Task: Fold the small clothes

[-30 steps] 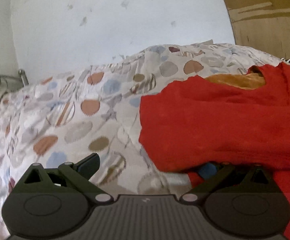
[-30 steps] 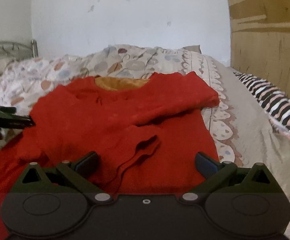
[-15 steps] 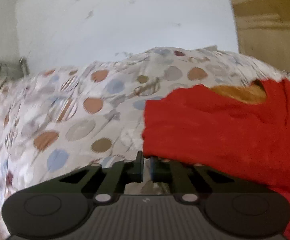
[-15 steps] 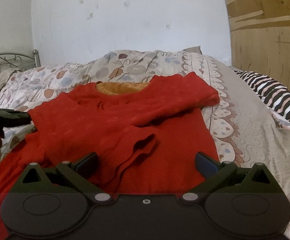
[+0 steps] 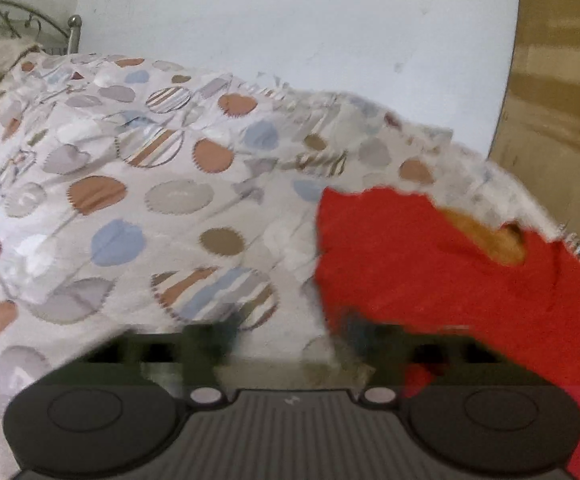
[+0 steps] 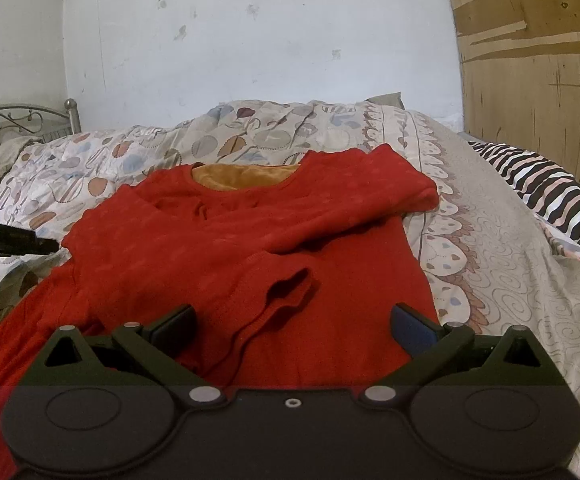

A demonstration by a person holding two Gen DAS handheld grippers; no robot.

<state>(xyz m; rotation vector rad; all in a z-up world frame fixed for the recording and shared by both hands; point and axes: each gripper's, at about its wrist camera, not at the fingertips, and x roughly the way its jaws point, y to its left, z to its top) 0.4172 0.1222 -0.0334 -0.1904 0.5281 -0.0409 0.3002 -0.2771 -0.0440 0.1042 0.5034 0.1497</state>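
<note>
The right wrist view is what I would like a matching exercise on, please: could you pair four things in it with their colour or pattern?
Things:
1. garment
2. lining at its neckline
3. pillow
4. bedspread

Descriptions:
A. black, white and pink stripes
B. red
C. pale, with leaf shapes and swirls
D. mustard yellow

Pairs: 1-B, 2-D, 3-A, 4-C
</note>
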